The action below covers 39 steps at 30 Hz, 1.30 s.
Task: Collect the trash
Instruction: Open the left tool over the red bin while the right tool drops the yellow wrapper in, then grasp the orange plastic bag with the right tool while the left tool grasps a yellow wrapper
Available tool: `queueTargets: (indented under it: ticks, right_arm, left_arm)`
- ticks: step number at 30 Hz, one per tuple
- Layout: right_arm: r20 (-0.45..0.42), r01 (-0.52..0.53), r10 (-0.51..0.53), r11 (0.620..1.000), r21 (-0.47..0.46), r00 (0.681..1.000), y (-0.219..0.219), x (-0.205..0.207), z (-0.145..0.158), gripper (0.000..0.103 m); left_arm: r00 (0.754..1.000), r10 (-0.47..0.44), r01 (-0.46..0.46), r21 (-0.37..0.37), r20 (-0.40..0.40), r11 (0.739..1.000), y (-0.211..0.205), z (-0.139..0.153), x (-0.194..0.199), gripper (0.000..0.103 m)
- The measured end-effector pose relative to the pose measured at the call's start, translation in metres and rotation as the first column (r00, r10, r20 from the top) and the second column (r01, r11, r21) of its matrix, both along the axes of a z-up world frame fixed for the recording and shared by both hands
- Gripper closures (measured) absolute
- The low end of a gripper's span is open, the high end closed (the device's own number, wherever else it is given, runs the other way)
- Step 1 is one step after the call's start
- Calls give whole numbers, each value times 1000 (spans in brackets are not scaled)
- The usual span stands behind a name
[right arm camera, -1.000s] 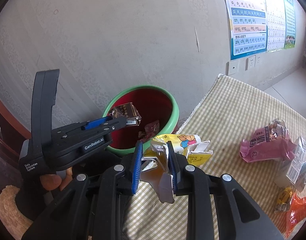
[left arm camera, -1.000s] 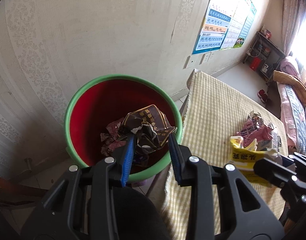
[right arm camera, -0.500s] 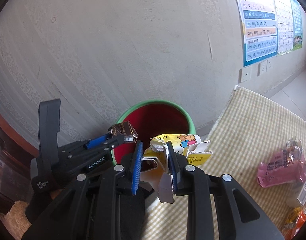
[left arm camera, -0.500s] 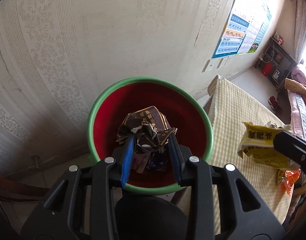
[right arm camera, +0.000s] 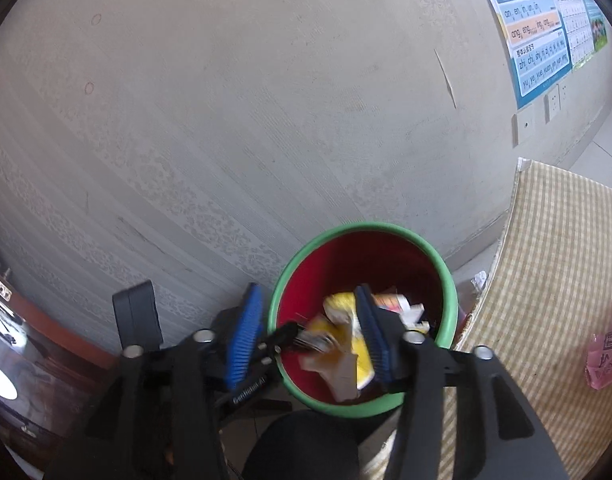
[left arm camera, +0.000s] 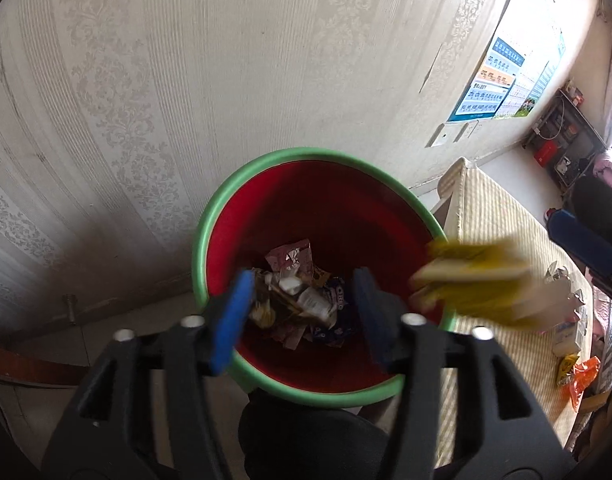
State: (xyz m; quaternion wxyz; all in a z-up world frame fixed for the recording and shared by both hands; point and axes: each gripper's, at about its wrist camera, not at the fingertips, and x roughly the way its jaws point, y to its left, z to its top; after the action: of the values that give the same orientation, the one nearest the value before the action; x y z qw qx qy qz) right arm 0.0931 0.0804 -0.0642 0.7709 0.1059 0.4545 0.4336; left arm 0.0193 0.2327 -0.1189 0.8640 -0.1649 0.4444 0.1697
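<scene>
Left gripper [left arm camera: 302, 312] fingers spread – brown wrapper dropped, right gripper [right arm camera: 310, 336] opened, yellow wrapper [right arm camera: 346, 344] falling into bin [right arm camera: 290, 272].

Both wrist views look steeply down, close above the green-rimmed red plastic bin [left arm camera: 200, 240] [right arm camera: 446, 272] by the patterned wall; both share it and the yellow checked tablecloth [left arm camera: 502, 224] [right arm camera: 554, 264] at right.

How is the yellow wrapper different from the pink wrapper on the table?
The yellow wrapper is blurred and hangs over the red bin, between the open fingers of the right gripper; the pink wrapper lies on the checked tablecloth. The yellow one is over the bin's mouth, the pink one apart from the bin. Both are crumpled snack packaging.
</scene>
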Motion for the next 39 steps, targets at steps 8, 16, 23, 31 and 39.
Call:
queueTargets:
  ticks: [8, 16, 23, 31, 39]
  right_arm:
    - [39, 10, -9, 1000, -30, 999, -32, -20, 2, 51]
    - [77, 146, -136, 979, -144, 988, -123, -49, -17, 50]
    - [86, 331, -320, 901, -280, 944, -226, -74, -52, 49]
    - [94, 590, -600, 726, -354, 794, -353, -92, -72, 47]
    - [70, 684, -707, 648, -335, 704, -404, -80, -78, 46]
  left_arm:
    - [999, -32, 32, 0, 8, 999, -15, -1, -6, 45]
    - [990, -141, 141, -2, 18, 990, -65, 1, -2, 44]
    - [965, -261, 261, -4, -26, 965, -120, -5, 2, 43]
    - [931, -358, 360, 18, -71, 933, -169, -10, 4, 43]
    - [912, -398, 403, 33, -97, 915, -190, -9, 1, 42]
